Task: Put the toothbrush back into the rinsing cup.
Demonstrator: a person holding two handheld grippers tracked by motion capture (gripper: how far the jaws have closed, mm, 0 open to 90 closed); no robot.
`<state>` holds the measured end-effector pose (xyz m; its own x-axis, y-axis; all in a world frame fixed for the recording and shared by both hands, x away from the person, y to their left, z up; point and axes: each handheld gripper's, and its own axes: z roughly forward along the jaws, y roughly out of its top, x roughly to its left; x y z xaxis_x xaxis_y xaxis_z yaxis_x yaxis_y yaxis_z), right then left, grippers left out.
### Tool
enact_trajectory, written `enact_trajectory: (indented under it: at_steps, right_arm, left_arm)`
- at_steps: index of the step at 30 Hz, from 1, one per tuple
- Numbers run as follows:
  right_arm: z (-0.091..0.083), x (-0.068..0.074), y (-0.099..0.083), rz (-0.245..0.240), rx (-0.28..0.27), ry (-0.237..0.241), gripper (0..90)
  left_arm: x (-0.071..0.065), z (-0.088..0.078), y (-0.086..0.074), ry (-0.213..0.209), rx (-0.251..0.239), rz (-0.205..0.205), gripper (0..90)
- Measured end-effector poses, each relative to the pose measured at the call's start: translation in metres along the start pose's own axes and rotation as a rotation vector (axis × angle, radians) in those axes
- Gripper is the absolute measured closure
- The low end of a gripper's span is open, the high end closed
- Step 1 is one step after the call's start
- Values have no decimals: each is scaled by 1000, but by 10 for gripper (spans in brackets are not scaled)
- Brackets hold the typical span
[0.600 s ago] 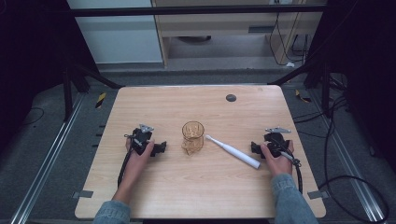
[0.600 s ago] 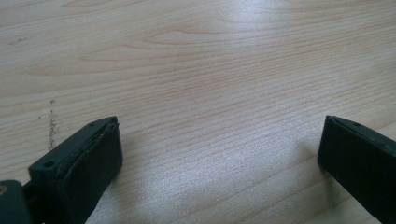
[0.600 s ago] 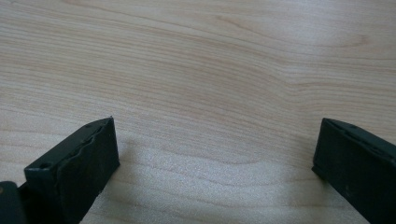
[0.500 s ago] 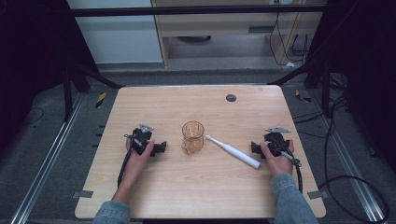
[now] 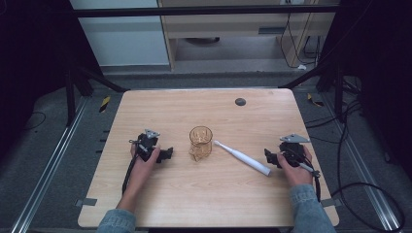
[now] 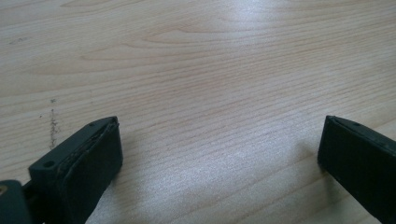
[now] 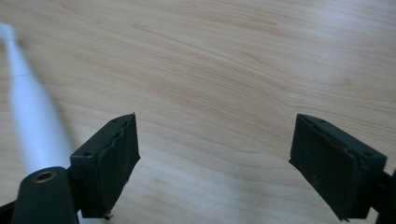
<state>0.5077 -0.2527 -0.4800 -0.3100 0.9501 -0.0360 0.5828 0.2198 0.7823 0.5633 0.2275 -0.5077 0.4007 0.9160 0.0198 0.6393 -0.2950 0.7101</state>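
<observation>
Both grippers rest on the counter (image 5: 145, 107), one at each side of the cup (image 5: 200, 142); the left gripper (image 5: 164, 154) lies to the left of the cup, a little apart from it, held by the left hand (image 5: 142, 160), and its jaws point toward the cup; in the left gripper view its jaws stand wide apart and between them is bare wood, so it grips nothing; the right gripper (image 5: 268, 158) lies well to the right of the cup, held by the right hand (image 5: 295, 164), with the grey plate on top of it; in the right gripper view its jaws are also spread wide, with bare wood between them. The cup is clear with an amber tint and stands upright near the middle of the counter; the toothbrush (image 5: 242, 158) is white and lies flat, on a slant, just to the right of the cup; its thin end is near the cup and its thick end is just beside the right gripper, outside the jaws; in the right gripper view the toothbrush (image 7: 28, 121) appears blurred, beside the left jaw. A small dark disc (image 5: 240, 102) lies on the counter behind the cup, well apart from it.
</observation>
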Motion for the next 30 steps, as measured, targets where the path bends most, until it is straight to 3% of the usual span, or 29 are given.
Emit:
enact_trajectory:
  at_steps: [3,6,9,12,15,22,30]
  right_arm:
    - [-15,13,1,-53,18,46,163]
    - [-26,21,2,-126,73,56,159]
    - [-33,24,6,-151,111,91,144]
    - [-35,26,14,-190,160,128,192]
    - [-32,32,23,-267,208,129,245]
    - [-23,38,38,-302,280,176,296]
    - [-5,56,50,-383,343,245,385]
  left_arm:
    - [0,0,0,0,1,2,0]
    - [0,0,0,1,1,1,0]
    - [0,0,0,1,-1,-2,0]
    - [0,0,0,1,-1,-2,0]
    - [1,0,0,-1,2,0,0]
    - [1,1,1,-4,0,2,0]
    - [2,1,1,-3,0,2,0]
